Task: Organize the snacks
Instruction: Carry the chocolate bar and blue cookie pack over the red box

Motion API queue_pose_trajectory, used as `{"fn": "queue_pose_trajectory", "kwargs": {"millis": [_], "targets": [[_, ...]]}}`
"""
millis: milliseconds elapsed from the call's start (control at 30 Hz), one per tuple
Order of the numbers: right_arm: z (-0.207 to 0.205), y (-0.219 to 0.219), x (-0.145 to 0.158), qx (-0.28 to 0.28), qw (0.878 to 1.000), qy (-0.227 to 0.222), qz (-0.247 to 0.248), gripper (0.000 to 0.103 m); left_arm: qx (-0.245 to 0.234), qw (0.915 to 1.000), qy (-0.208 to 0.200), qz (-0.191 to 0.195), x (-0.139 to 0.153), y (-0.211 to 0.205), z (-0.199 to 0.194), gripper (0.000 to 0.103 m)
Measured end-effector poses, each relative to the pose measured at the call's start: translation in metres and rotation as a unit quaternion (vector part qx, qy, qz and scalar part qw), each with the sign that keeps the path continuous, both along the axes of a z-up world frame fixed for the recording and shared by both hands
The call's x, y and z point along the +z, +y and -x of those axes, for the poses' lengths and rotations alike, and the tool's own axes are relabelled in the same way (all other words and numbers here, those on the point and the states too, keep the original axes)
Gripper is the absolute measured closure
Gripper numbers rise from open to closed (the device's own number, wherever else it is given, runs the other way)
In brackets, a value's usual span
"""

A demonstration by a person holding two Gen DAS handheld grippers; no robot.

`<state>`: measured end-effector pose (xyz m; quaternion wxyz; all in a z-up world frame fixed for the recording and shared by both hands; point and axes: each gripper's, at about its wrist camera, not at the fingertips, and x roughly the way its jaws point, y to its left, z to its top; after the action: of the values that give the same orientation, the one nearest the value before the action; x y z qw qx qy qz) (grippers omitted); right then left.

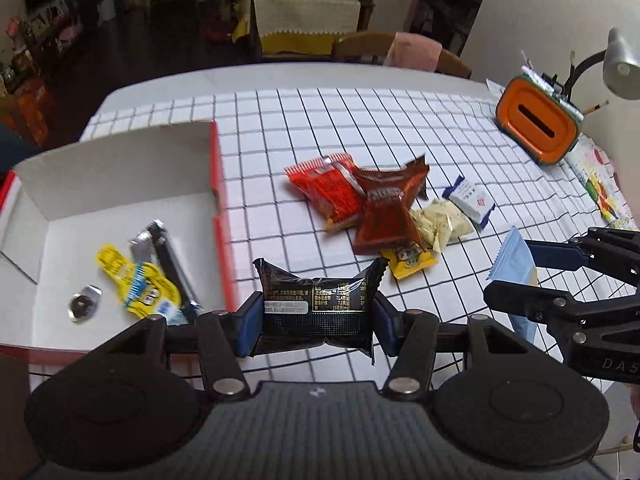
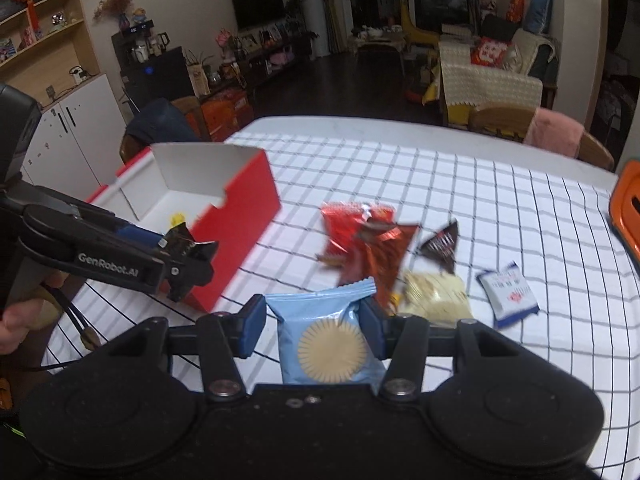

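My left gripper [image 1: 316, 322] is shut on a black snack packet [image 1: 316, 306], held above the table just right of the red box [image 1: 218, 184]. The box holds a yellow packet [image 1: 136, 280], a silver-black wrapper [image 1: 168, 256] and a small round sweet [image 1: 84, 304]. My right gripper [image 2: 314, 328] is shut on a light blue biscuit packet [image 2: 326, 340], also seen in the left wrist view [image 1: 514, 262]. A pile of loose snacks lies mid-table: red packets [image 1: 336, 188], a brown-red one [image 1: 384, 216], a pale one [image 1: 440, 224], a blue-white one [image 1: 470, 198].
A grid-pattern cloth [image 1: 360, 120] covers the table. An orange container [image 1: 536, 124] stands at the far right with a lamp [image 1: 620, 64] behind. Chairs [image 1: 400, 48] stand past the far edge. In the right wrist view the box [image 2: 236, 216] is at left.
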<state>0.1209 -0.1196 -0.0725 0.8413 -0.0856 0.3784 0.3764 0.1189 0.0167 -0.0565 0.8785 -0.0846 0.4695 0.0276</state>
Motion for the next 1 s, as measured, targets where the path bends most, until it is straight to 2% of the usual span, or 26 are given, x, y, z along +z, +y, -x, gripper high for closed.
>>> {"fn": "queue_pose_trajectory", "kwargs": {"millis": [233, 533, 767, 1000], "targets": [[0.011, 0.039, 0.020, 0.003, 1.000, -0.015, -0.003, 0.053, 0.005, 0.9996, -0.026, -0.009, 0.020, 0.032, 0.015, 0.047], [0.017, 0.096, 0.034, 0.015, 1.000, -0.026, -0.006, 0.053, 0.023, 0.9990, -0.031, -0.022, 0.030, 0.081, 0.027, 0.047], [0.010, 0.136, 0.033, 0.010, 1.000, -0.020, -0.009, 0.053, 0.038, 0.9981, -0.035, -0.034, 0.033, 0.121, 0.036, 0.047], [-0.002, 0.176, 0.025, 0.009, 1.000, -0.010, -0.004, 0.053, 0.058, 0.9971, -0.021, -0.045, 0.024, 0.160, 0.040, 0.047]]}}
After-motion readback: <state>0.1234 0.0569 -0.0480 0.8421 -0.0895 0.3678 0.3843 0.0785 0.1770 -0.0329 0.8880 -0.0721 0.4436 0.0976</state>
